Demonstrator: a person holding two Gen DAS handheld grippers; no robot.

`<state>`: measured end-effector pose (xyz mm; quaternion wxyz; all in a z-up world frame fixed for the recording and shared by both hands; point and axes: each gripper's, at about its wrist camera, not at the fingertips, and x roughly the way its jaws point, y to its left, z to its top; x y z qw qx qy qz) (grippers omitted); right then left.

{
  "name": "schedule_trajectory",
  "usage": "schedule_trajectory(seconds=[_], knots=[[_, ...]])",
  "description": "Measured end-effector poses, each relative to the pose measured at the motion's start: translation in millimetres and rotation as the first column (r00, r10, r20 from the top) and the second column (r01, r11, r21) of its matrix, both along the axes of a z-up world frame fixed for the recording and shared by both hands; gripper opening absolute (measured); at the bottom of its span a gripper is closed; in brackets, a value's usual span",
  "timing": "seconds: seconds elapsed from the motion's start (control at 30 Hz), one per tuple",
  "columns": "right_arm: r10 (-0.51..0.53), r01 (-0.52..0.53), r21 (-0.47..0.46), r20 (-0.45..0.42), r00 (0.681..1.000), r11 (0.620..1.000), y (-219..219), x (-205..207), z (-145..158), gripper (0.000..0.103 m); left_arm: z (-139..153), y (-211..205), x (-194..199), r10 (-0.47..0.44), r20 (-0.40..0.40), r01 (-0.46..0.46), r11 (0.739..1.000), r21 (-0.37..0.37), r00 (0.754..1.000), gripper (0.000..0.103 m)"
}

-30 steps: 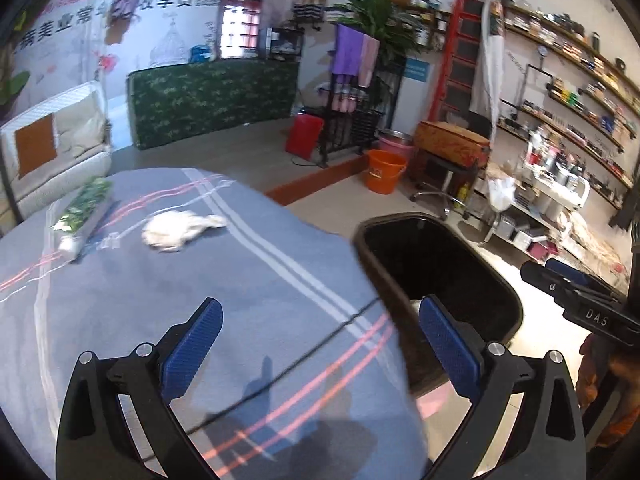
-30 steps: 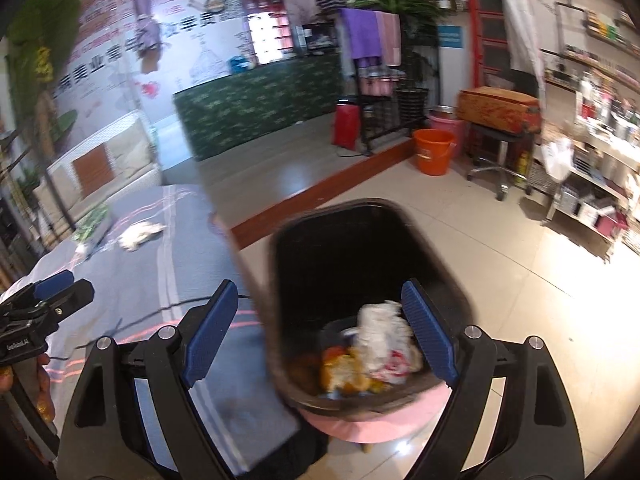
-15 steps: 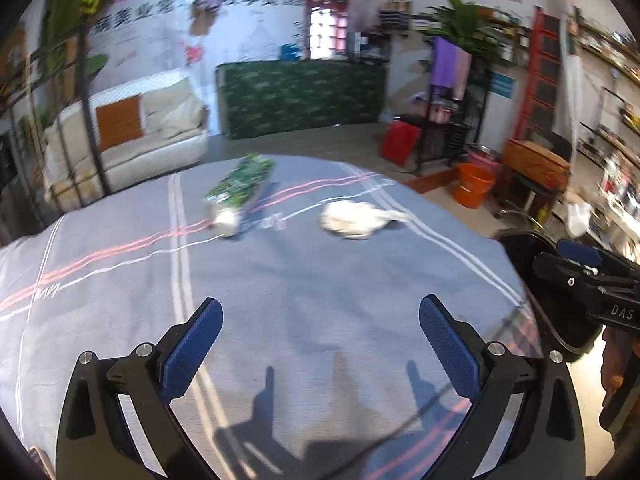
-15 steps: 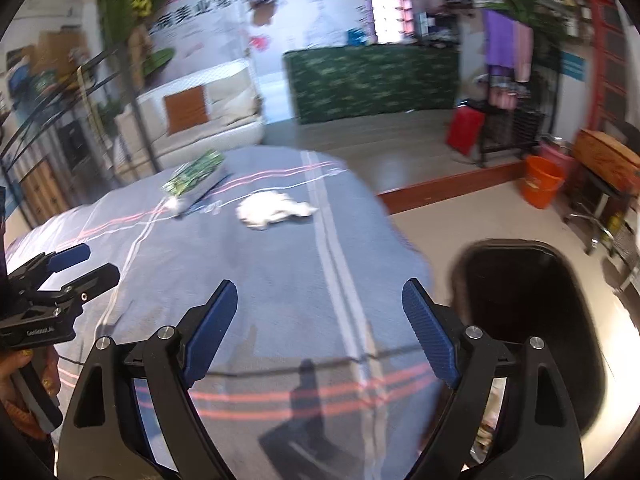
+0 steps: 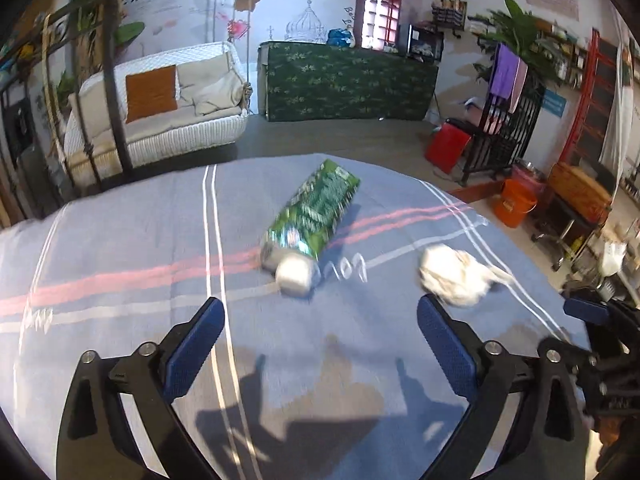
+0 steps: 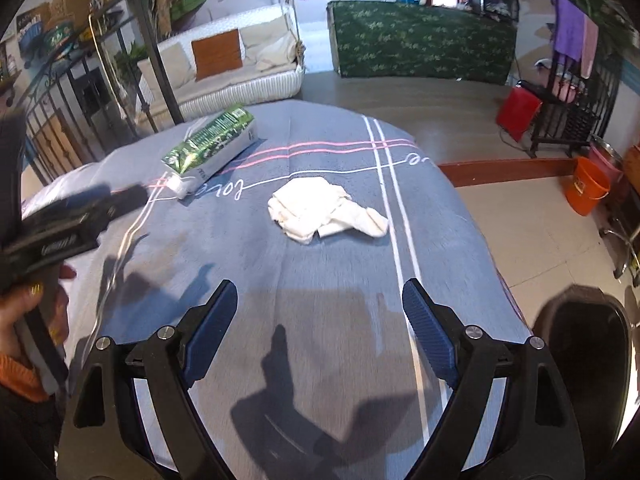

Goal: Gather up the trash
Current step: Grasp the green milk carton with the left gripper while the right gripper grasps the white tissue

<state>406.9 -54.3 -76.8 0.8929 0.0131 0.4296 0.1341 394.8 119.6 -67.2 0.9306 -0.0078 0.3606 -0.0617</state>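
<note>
A green and white carton [image 5: 312,216] lies on its side on the blue striped tablecloth [image 5: 120,248], straight ahead of my left gripper [image 5: 320,340], which is open and empty. A crumpled white tissue [image 5: 456,276] lies to the carton's right. In the right wrist view the tissue [image 6: 324,210] lies ahead of my right gripper [image 6: 320,328], open and empty, and the carton [image 6: 210,148] is at the far left. The black trash bin [image 6: 580,344] stands off the table's right edge.
The left gripper's body [image 6: 60,228] shows at the left of the right wrist view, the right gripper's body [image 5: 600,344] at the right of the left wrist view. Beyond the table are a white sofa [image 5: 160,112], a green-covered counter [image 5: 348,80] and an orange bucket [image 6: 592,188].
Both grippers have swung left from over the trash bin to over the table. The carton and tissue now lie closer ahead. Both grippers stayed open and empty.
</note>
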Motion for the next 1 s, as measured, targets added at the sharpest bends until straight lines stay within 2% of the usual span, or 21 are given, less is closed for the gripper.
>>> schedule_trajectory(seconds=[0.07,0.17,0.33,0.47,0.57,0.7,0.77,0.9,1.0], knots=[[0.005,-0.005,-0.013,-0.018,1.0,1.0,7,19,-4,0.084,4,-6,21,-0.027,0.011,0.027,0.999,0.045,1.0,0.092],[0.014,-0.015,-0.025,-0.047,0.999,1.0,16,43,-10,0.084,2,-13,55,-0.056,-0.015,0.057,0.991,0.122,0.998,0.089],[0.031,-0.035,-0.048,-0.081,0.996,0.998,29,73,-17,0.084,-11,-24,90,-0.105,-0.056,0.113,0.977,0.182,0.993,0.086],[0.039,-0.048,-0.076,-0.114,0.993,0.996,39,93,-26,0.084,-24,-24,107,-0.116,-0.107,0.133,0.975,0.179,0.988,0.077],[0.035,-0.05,-0.098,-0.148,0.988,0.994,44,102,-34,0.082,-31,-23,110,-0.13,-0.124,0.149,0.975,0.162,0.984,0.065],[0.025,-0.048,-0.146,-0.151,0.988,0.988,47,105,-41,0.062,-36,-23,108,-0.124,-0.127,0.145,0.974,0.172,0.984,0.057],[0.018,-0.037,-0.128,-0.147,0.989,0.991,43,105,-39,0.055,-36,-19,109,-0.122,-0.125,0.14,0.979,0.149,0.985,0.056],[0.006,-0.02,-0.097,-0.144,0.99,0.995,37,104,-36,0.033,-36,-19,107,-0.107,-0.109,0.122,0.982,0.143,0.988,0.051],[0.006,-0.019,-0.097,-0.137,0.991,0.995,39,103,-37,0.026,-37,-20,102,-0.099,-0.103,0.111,0.986,0.123,0.99,0.051]])
